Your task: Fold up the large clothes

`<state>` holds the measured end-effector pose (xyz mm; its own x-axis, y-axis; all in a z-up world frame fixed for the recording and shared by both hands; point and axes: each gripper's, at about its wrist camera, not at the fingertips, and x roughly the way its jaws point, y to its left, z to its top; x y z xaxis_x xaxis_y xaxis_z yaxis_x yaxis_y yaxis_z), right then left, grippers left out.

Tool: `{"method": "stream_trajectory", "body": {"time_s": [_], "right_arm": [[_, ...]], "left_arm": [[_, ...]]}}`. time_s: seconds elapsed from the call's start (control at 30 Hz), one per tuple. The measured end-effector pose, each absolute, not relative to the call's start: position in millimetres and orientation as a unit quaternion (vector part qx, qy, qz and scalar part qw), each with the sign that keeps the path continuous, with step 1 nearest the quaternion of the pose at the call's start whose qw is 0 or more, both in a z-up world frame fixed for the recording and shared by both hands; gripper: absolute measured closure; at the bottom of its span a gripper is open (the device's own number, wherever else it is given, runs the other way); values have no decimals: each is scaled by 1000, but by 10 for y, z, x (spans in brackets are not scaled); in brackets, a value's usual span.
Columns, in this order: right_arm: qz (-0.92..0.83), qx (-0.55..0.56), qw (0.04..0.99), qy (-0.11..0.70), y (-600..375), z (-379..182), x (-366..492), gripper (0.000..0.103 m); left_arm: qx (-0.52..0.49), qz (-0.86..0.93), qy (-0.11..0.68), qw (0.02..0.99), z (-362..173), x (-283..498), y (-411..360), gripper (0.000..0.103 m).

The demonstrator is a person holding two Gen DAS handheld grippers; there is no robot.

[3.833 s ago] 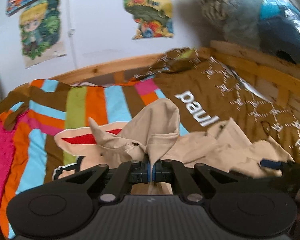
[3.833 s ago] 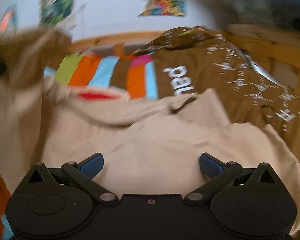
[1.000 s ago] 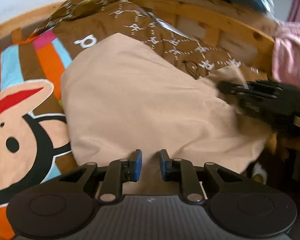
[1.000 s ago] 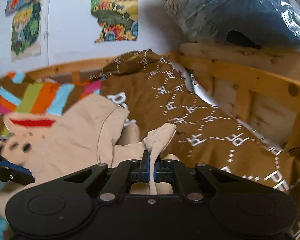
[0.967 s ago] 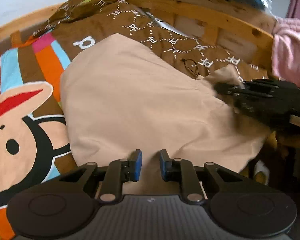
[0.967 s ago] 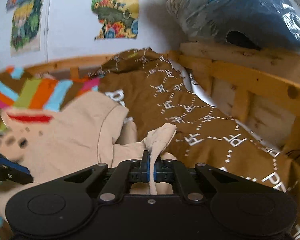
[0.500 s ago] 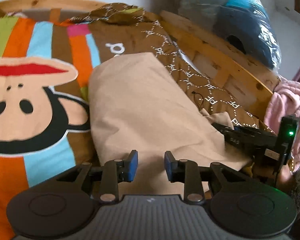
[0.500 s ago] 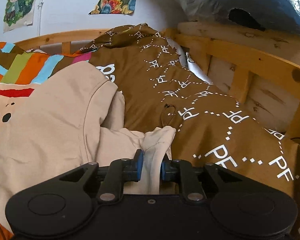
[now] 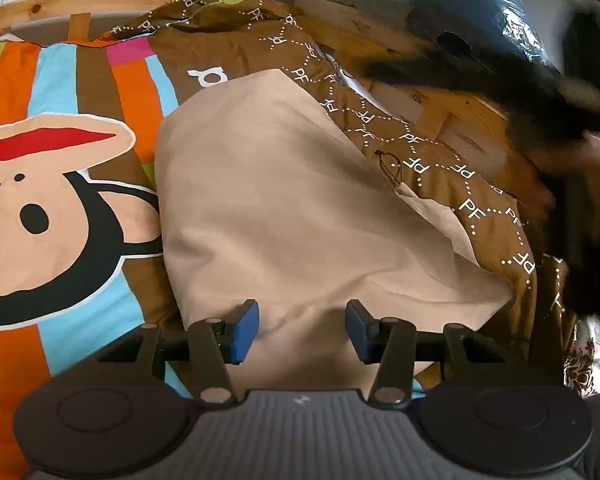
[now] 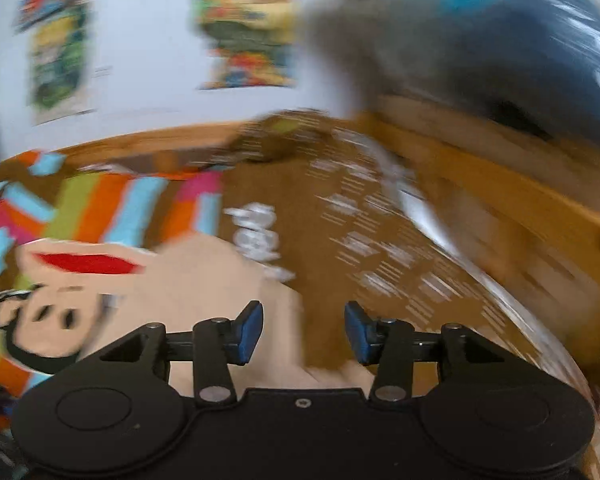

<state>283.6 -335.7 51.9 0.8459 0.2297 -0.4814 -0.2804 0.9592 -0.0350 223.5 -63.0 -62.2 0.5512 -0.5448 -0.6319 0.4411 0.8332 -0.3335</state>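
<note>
A beige garment (image 9: 284, 200), folded into a long slab, is seen lying on a striped cartoon-monkey bedspread (image 9: 60, 208), its right edge resting on a brown quilt printed with "PF" (image 9: 412, 160). The long axis of the garment is seen running from the near end, directly under the left gripper (image 9: 302, 326), away and to the left toward the white lettering on the quilt. The left gripper's jaws have just been opening and are held spread over the near hem, with cloth visible in the gap but no pad pressed on it. The right gripper (image 10: 303, 330) is likewise spread, its jaws having just been opening, and nothing is gripped between them; beige cloth and brown quilt are seen below the gap. The left gripper is judged the nearer of the two to the garment, which lies straight ahead of it and below, while from the right gripper the beige cloth is seen ahead and to the left.

Much is left unclear. The right wrist view is heavily smeared by motion, so that the posters on the wall (image 10: 244, 28) and the quilt's print cannot be read. In the left wrist view a dark blurred shape (image 9: 540, 120) is cut across the upper right, over the wooden bed rail (image 9: 452, 108); it cannot be made out with certainty. The garment's nearest edge is hidden behind the gripper body.
</note>
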Motion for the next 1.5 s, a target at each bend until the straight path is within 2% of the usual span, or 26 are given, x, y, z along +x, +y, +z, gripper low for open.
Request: {"method": "stream_trajectory", "body": {"time_s": [0.17,0.37,0.7,0.83,0.97,1.03,1.1,1.2,1.5], "right_arm": [[275,-113,916,270,-2609,412,3465,56],[247,-215,886,327,-2354,-134,3835,56],[242,-94,897,358,-2734,-628,3952,55],[225,-73,907,348,-2896,-291,3723,55],[171,-26,923,344,-3330,40,3133,52],[163,26,924,345,-3555,70,2798,48],[140,70,923,351,-3711,12,2506,47],[95,81,925,360,-3780,-184,2198,47],[80,-9,931,357,-3598,-594,2212,46]], "left_arm": [[-73,-282,392,873,-632,2299,-642,51],[-71,-291,393,870,-669,2339,-647,51],[-59,-287,386,875,-693,2366,-735,48],[-87,-285,391,871,-643,2345,-665,39],[-160,-285,380,866,-612,2237,-536,39],[-150,-277,374,872,-606,2176,-567,39],[-119,-268,375,880,-609,2150,-663,38],[-59,-252,374,891,-599,2116,-861,35],[-4,-229,372,900,-689,2161,-1105,31]]}}
